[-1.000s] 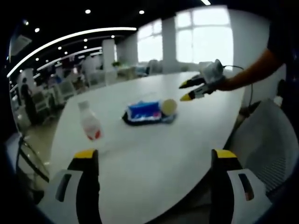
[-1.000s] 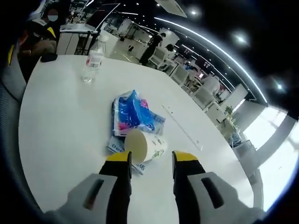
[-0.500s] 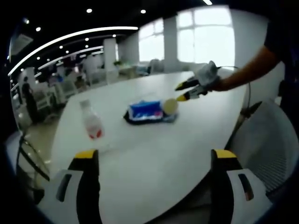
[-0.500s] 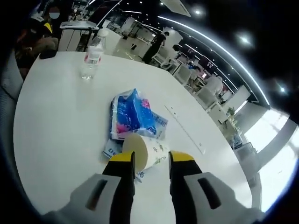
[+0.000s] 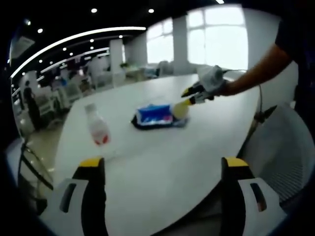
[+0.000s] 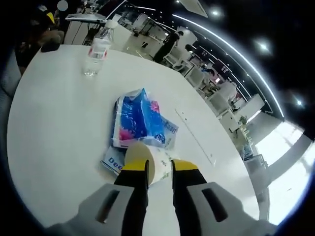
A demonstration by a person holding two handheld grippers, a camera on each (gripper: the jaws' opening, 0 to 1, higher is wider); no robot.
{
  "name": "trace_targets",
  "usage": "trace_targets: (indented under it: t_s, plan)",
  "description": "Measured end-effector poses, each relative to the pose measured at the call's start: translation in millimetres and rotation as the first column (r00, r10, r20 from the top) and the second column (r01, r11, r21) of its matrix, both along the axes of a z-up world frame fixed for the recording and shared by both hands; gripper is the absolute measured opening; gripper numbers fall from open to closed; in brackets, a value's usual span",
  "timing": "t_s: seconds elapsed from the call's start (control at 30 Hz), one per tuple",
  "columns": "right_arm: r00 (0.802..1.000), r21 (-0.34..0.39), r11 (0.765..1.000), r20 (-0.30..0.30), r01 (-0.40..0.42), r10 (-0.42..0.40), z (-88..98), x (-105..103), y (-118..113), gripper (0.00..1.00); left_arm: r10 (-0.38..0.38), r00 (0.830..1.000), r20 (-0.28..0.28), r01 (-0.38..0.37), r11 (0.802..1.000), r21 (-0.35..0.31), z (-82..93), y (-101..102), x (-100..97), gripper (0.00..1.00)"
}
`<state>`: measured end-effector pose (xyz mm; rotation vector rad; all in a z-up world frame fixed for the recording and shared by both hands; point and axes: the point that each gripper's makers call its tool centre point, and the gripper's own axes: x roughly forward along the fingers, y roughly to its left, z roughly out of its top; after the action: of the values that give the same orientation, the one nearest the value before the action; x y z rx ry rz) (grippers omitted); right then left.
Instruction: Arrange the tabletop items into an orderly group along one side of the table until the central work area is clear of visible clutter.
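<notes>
desk (image 6: 59,132): smooth white, faint sheen | tissue pack (image 6: 135,123): glossy blue plastic wrap | cup (image 6: 147,160): matt paper | bottle (image 6: 96,54): clear plastic

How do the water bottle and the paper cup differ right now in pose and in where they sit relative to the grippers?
The water bottle stands upright and alone, away from the other items; the paper cup lies on its side against the blue tissue pack. The bottle is clear with a red label and untouched; the cup is pale and opaque, with the right gripper straddling it. Both rest on the white table.
</notes>
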<state>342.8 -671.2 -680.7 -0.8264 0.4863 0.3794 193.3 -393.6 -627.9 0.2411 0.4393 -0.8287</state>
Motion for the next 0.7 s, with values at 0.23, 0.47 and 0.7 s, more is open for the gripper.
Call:
trace_targets:
  t_s: [0.23, 0.47, 0.7]
  plan:
    - [0.999, -0.065, 0.997, 0.001, -0.051, 0.051, -7.5, 2.2, 5.1, 0.12, -0.003, 1.0, -0.004, 0.003, 1.0, 0.013, -2.7, 1.2, -0.1, 0.94]
    - [0.994, -0.177, 0.979, 0.017, -0.104, 0.109, -9.5, 4.7, 8.2, 0.06, -0.008, 1.0, -0.005, 0.008, 1.0, 0.019, -4.2, 1.9, -0.1, 0.93]
    - [0.995, -0.207, 0.974, 0.021, -0.086, 0.092, -6.9, 10.4, 2.8, 0.03, -0.009, 1.0, -0.005, 0.009, 1.0, 0.025, -5.5, 3.1, 0.3, 0.93]
